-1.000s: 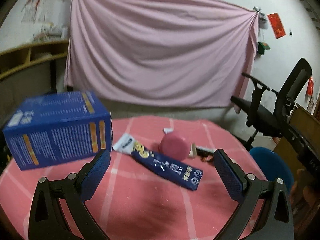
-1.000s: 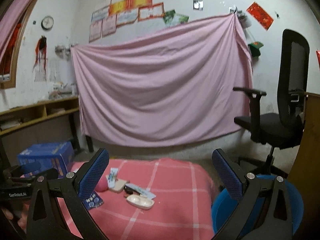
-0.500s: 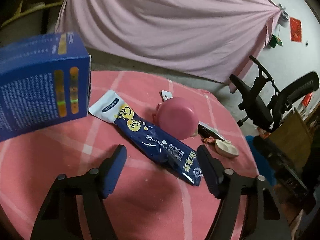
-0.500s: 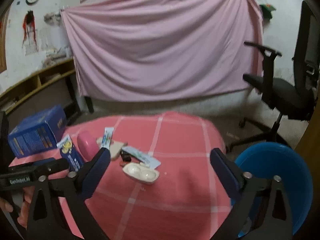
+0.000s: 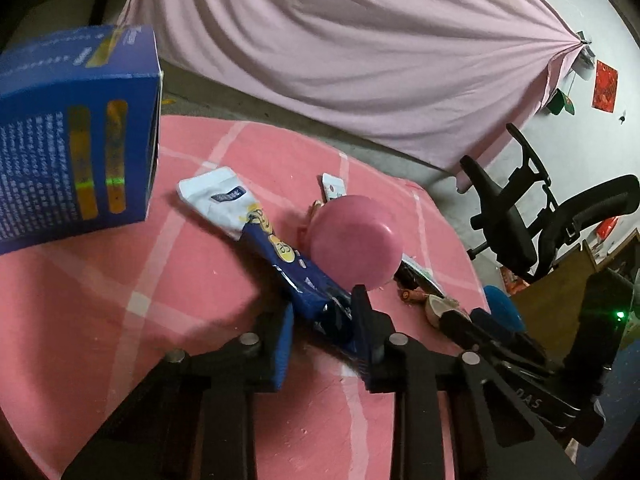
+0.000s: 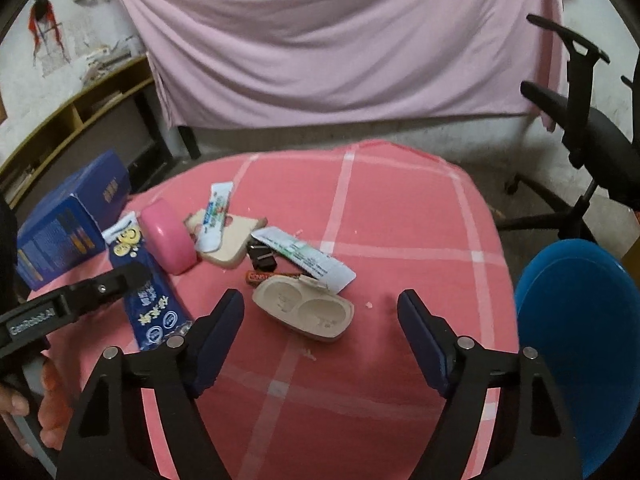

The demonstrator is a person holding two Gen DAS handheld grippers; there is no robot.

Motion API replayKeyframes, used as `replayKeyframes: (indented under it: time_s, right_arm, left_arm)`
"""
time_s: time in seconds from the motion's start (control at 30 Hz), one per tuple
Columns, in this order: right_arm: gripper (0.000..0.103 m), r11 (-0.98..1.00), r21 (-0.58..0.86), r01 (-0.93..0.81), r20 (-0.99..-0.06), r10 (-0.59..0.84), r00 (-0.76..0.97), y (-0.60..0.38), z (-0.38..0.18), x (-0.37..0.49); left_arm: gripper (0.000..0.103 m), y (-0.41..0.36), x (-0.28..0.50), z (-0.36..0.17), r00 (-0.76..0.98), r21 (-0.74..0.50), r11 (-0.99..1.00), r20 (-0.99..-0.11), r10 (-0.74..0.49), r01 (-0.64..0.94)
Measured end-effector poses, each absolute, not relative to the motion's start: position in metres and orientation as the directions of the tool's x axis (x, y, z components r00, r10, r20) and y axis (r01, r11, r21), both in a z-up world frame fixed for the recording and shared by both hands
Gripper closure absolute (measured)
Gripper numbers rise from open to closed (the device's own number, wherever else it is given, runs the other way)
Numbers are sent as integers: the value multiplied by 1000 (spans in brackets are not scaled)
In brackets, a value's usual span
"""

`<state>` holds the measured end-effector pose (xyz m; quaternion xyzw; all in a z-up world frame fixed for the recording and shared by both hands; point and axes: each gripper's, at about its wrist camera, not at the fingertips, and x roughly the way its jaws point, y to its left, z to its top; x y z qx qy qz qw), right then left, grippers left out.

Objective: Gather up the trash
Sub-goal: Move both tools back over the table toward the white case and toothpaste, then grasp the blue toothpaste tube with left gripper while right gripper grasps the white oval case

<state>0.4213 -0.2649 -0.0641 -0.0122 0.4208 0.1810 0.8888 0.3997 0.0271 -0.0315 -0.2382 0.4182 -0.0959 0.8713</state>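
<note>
A long dark blue snack wrapper (image 5: 280,256) with a white end lies on the pink checked tablecloth (image 5: 120,280); it also shows in the right wrist view (image 6: 148,296). My left gripper (image 5: 324,320) is shut on the wrapper's near end. My right gripper (image 6: 320,312) is open and empty, just in front of a beige two-well plastic tray (image 6: 304,308). A white sachet (image 6: 308,258), a small white tube (image 6: 216,212), a small orange wrapper (image 6: 260,277) and a black piece (image 6: 262,260) lie behind the tray.
A pink round case (image 6: 168,240) and a blue carton (image 5: 76,136) stand at the table's left. A blue bin (image 6: 576,320) sits off the table's right edge. A black office chair (image 6: 584,120) stands behind it. A pink sheet (image 6: 340,36) covers the wall.
My left gripper has dropped to the table and closed on the blue wrapper. My right gripper has tilted down and moved close to the beige tray, still open.
</note>
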Motion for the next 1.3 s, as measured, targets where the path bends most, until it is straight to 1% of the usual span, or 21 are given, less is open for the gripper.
replayKeyframes:
  time_s: [0.07,0.2,0.3,0.4,0.43,0.57,0.63,0.97,1.2,1.3]
  right_arm:
    - [30,931,147,-335,-770,320,552,-265,-69,426]
    - [35,923,144,-357,-784,326,528,-260,-71,427]
    - [48,917,116,-381,-793,317,521,-253,-71,424]
    - [53,913,103,-395,-793,315,521,-250,-71,422]
    - [56,911,104,-399,-793,318,520,-250,-71,421]
    - [74,903,122,-412,-791,339,509,-250,-71,420]
    - [76,899,131,-419,-789,350,504,-250,-71,419]
    - [76,881,131,-455,-774,378,507,-246,-67,411]
    - [77,875,109,-472,-759,379,529,-248,-63,398]
    - [77,875,105,-472,-735,388,556,-251,-58,392]
  left_arm:
    - [82,29,401,-31,634,-508,861,-677,-373,-36]
    - [87,32,402,-32,632,-530,847,-666,-396,-28]
    - [89,32,402,-29,638,-528,849,-658,-401,-11]
    - [90,29,400,-27,643,-525,851,-650,-405,6]
    - [90,26,399,-26,643,-520,854,-650,-404,12]
    - [90,16,393,-23,650,-496,867,-642,-406,52]
    - [91,13,389,-20,663,-485,872,-632,-402,66]
    - [93,6,378,-18,699,-441,894,-616,-364,77]
    - [93,6,372,-17,711,-447,889,-594,-377,98]
    - [93,6,370,-14,724,-457,881,-567,-393,120]
